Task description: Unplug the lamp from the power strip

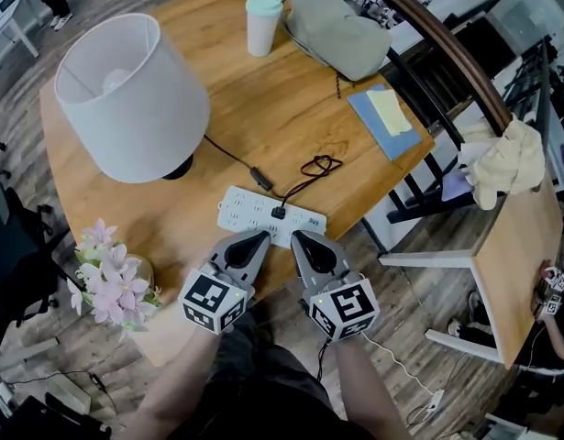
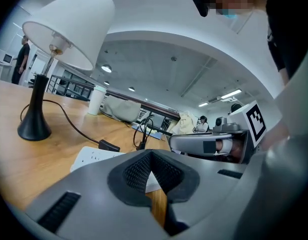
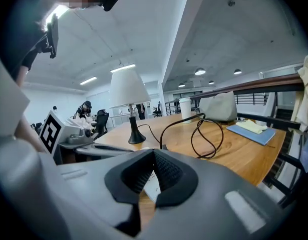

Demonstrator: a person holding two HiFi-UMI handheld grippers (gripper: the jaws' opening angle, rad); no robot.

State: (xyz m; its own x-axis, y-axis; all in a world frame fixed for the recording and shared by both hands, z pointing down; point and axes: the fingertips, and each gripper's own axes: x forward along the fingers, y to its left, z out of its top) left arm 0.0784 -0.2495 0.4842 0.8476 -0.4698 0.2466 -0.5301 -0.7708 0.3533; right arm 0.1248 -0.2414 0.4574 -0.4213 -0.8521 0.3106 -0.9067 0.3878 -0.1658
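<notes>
- The step in hand looks like the approach. The left tongs (image 1: 259, 237) and right tongs (image 1: 300, 237) hover side by side at the bench's (image 1: 263, 108) near edge, tips just short of the power strip (image 1: 254, 211). No view shows either one touching it.
- Both tongs are closed, their ribbed black pads meeting, with nothing between them.
- The power strip is a long, flat bar of white plastic with rows of sockets. It lies slantwise close to the near edge.
- A small black plug (image 1: 278, 213) sits in it about midway along.
- A thin black cord (image 1: 228, 156) runs from the lamp's base past an inline switch (image 1: 261, 181), and a loop of slack lies just beyond the plug.
- The lamp (image 1: 130, 94) stands toward the bench's left edge. It has a white tapered shade, seemingly fabric, on a slim black stem with a flared foot.
- The bench is smooth, warm wood with visible grain.
- Next, one pair of tongs probably has to open and close on the plug's body, not the cord. The other would pin the light strip down.
- The pull should then go straight out of the socket. The plug is small and smooth, so it may slip from a shallow grip.
</notes>
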